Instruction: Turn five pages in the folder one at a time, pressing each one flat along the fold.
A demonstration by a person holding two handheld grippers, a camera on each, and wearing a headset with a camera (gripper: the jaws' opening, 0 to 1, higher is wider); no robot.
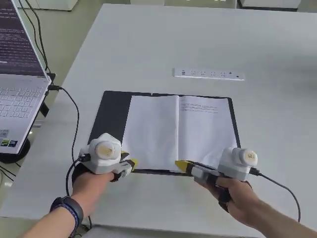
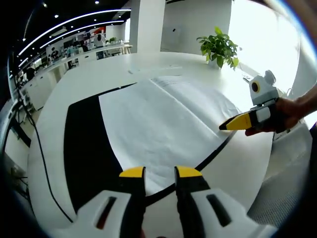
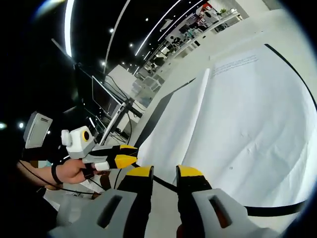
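Observation:
A black folder (image 1: pixel 114 119) lies open on the white table, with a blank left page (image 1: pixel 151 129) and a right page (image 1: pixel 205 134) that has a few printed lines at its top. My left gripper (image 1: pixel 130 164) (image 2: pixel 159 173) hovers at the folder's near edge by the left page's bottom corner, its jaws a little apart and empty. My right gripper (image 1: pixel 181 165) (image 3: pixel 165 172) sits at the near edge just below the fold (image 1: pixel 178 131), also slightly open with nothing between its yellow fingertips. Each gripper appears in the other's view: right gripper (image 2: pixel 233 123), left gripper (image 3: pixel 128 156).
An open laptop (image 1: pixel 17 99) stands at the left, a black cable (image 1: pixel 74 106) running from it toward my left hand. A white power strip (image 1: pixel 208 74) lies beyond the folder. A potted plant (image 2: pixel 218 47) stands on the table in the left gripper view.

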